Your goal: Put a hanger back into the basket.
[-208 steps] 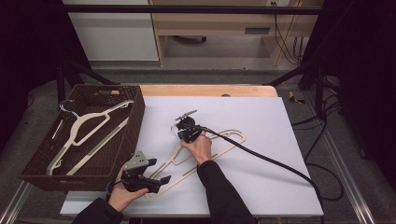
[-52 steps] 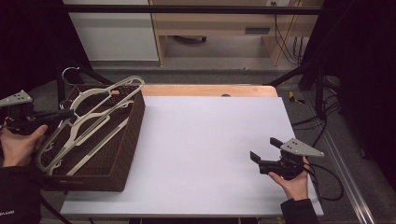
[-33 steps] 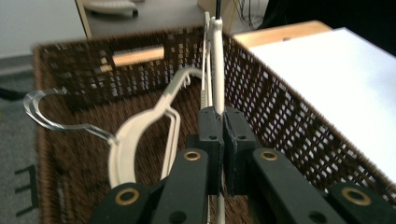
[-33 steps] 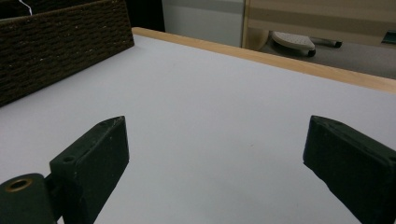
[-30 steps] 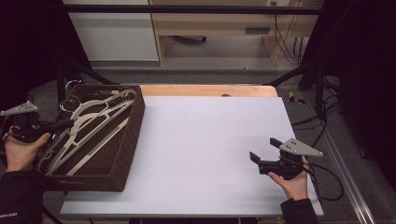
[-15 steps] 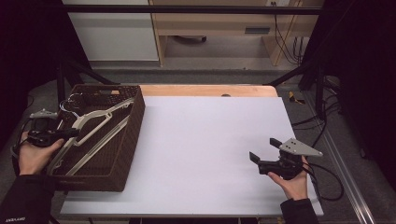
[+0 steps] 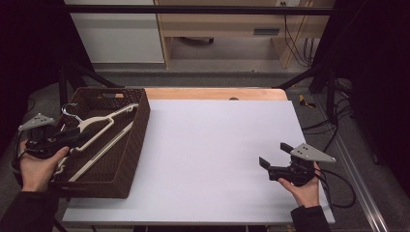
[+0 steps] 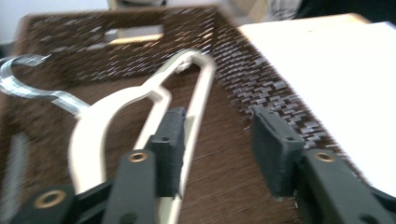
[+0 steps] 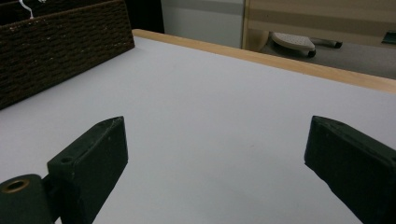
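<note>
At about nine o'clock on the table, the left gripper sits over the near-left part of a dark woven basket, held in the person's left hand. Its jaws have just been opening. In the left gripper view they stand apart, with the pads clear of everything. A cream hanger lies in the basket just beyond and partly behind the left jaw, no longer pinched. No part of it sits squarely between the pads; the woven floor of the basket shows in the gap.

In the high view the hanger rests in the basket with its metal hook toward ten o'clock and its long arms running toward the basket's twelve o'clock corner. A second pale bar lies beside it, slanting toward six o'clock. I cannot tell whether that bar belongs to another hanger.

The white tabletop stretches across the middle, with a wooden edge at twelve o'clock.

At about four o'clock the right gripper rests low over the table in the person's right hand. It points toward nine o'clock. In the right gripper view its jaws are spread wide with bare white surface between them, holding nothing. The basket's wall shows at ten o'clock of that view, well apart from the right gripper.
</note>
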A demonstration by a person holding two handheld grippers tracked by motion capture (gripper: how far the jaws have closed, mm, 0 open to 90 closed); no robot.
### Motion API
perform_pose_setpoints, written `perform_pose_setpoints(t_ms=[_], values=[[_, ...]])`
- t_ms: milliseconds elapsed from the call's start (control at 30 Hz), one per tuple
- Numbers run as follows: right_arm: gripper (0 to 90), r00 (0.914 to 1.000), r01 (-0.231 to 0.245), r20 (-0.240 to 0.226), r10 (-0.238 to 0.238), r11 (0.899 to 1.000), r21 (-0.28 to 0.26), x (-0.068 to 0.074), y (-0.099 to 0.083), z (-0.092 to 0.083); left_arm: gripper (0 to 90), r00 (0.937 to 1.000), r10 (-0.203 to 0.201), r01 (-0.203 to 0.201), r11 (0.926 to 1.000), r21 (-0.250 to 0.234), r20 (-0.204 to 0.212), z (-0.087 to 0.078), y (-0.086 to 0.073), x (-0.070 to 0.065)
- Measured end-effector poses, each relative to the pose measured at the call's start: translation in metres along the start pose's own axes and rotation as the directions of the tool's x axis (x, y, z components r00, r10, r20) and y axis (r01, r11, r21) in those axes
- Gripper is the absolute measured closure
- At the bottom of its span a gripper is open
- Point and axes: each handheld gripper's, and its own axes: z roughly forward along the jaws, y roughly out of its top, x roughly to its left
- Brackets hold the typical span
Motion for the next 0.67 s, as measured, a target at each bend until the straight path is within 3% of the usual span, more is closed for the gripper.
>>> perform_pose_setpoints(t_ms=[167, 267, 333, 400, 500, 600, 667], values=[[5.9, 1.0000, -0.008, 0.002, 0.008, 1.000, -0.007, -0.001, 0.000, -0.003, 40.8, 0.9965, 0.024, -0.019, 0.9980, -0.060, 0.080, 0.002, -0.004, -0.030], [5.7, 0.9999, -0.016, 0.002, 0.016, 1.000, -0.014, -0.002, 0.000, -0.004, 33.1, 0.9911, 0.039, -0.026, 0.9944, -0.103, 0.127, 0.006, -0.009, -0.048], [5.6, 0.9998, -0.019, 0.001, 0.019, 1.000, -0.016, -0.003, 0.000, -0.005, 27.1, 0.9869, 0.070, -0.052, 0.9902, -0.130, 0.145, 0.011, -0.014, -0.061], [5.3, 0.9999, -0.015, 0.000, 0.015, 1.000, -0.017, -0.004, -0.001, -0.007, 19.1, 0.9846, 0.093, -0.072, 0.9879, -0.137, 0.148, 0.016, -0.018, -0.071], [5.2, 0.9998, -0.018, -0.001, 0.018, 1.000, -0.021, -0.007, -0.001, -0.010, 12.2, 0.9771, 0.104, -0.079, 0.9875, -0.136, 0.186, 0.025, -0.024, -0.085], [5.1, 0.9996, -0.028, 0.001, 0.028, 0.999, -0.022, -0.010, -0.003, -0.012, 10.6, 0.9701, 0.122, -0.096, 0.9869, -0.129, 0.210, 0.033, -0.031, -0.094], [5.0, 0.9996, -0.028, 0.002, 0.028, 0.999, -0.022, -0.012, -0.004, -0.013, 9.9, 0.9691, 0.116, -0.090, 0.9879, -0.126, 0.218, 0.038, -0.037, -0.098]])
